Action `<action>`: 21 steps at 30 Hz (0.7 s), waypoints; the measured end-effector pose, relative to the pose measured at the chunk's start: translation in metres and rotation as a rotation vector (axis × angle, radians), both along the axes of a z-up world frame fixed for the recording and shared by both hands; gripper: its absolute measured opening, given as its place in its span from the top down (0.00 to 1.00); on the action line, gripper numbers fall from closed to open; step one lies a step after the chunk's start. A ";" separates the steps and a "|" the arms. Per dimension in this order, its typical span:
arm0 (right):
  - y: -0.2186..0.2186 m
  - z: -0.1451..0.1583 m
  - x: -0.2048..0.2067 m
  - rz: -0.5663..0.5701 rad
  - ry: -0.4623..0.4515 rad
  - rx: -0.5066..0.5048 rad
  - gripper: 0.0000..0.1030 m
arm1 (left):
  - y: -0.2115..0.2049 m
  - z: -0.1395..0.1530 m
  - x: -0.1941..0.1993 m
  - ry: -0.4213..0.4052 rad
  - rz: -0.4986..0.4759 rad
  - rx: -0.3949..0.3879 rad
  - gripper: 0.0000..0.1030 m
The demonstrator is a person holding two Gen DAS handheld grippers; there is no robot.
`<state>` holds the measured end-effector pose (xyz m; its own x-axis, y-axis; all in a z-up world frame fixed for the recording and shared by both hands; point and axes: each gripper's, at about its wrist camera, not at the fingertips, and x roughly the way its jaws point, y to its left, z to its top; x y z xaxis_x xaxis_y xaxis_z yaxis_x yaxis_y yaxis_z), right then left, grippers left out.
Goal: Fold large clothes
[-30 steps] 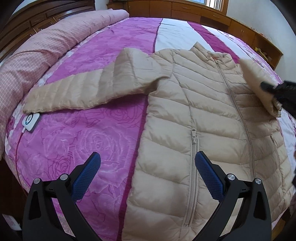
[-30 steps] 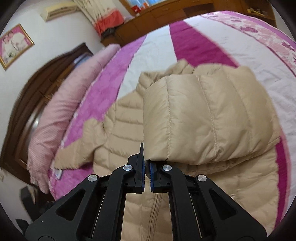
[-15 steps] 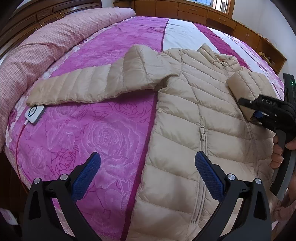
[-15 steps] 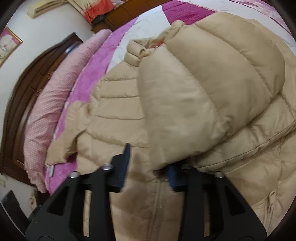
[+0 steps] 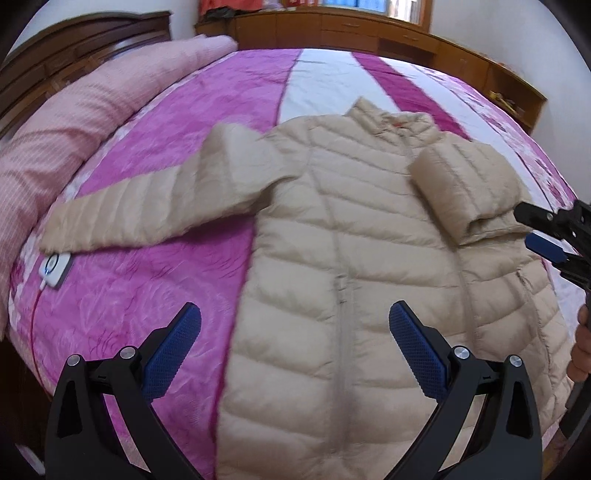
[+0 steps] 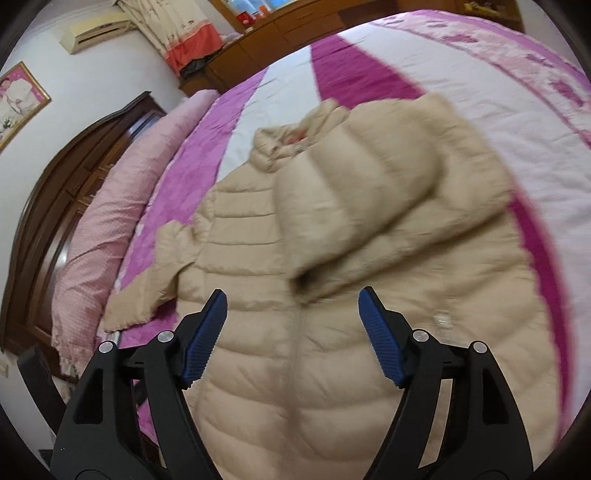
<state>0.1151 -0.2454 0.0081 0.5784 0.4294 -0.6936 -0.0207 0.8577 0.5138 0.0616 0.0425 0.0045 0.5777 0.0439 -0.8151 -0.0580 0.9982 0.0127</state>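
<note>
A beige quilted puffer jacket [image 5: 351, 236] lies front up on the bed, zipped, collar at the far end. Its left-hand sleeve [image 5: 147, 206] stretches out flat over the pink cover. The other sleeve [image 5: 465, 188] is folded in across the chest; it also shows in the right wrist view [image 6: 369, 192]. My left gripper [image 5: 295, 343] is open and empty above the jacket's lower half. My right gripper [image 6: 291, 328] is open and empty, just short of the folded sleeve's cuff; it shows at the right edge of the left wrist view [image 5: 546, 236].
The bed has a magenta, pink and white striped cover [image 5: 147, 295]. A pink checked duvet roll [image 5: 74, 122] lies along the left side. A small white controller [image 5: 55, 269] sits by the outstretched cuff. Wooden cabinets [image 5: 369, 33] and a headboard [image 6: 55, 206] stand beyond.
My right gripper carried the sleeve across the jacket's chest, opened and let it go, then drew back a little. My left gripper stayed open and shifted slightly.
</note>
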 end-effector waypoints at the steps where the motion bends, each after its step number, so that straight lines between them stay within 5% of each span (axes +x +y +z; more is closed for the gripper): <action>1: -0.008 0.003 -0.004 -0.011 0.004 -0.010 0.28 | -0.004 0.001 0.001 -0.001 -0.008 -0.001 0.05; 21: -0.121 -0.011 -0.050 -0.264 0.038 -0.059 0.26 | -0.163 0.010 0.060 -0.042 -0.337 0.063 0.05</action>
<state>0.0655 -0.3666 -0.0033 0.6384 0.2252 -0.7360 0.2261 0.8592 0.4590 0.1214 -0.1201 0.0142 0.6011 -0.1056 -0.7922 0.2727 0.9588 0.0791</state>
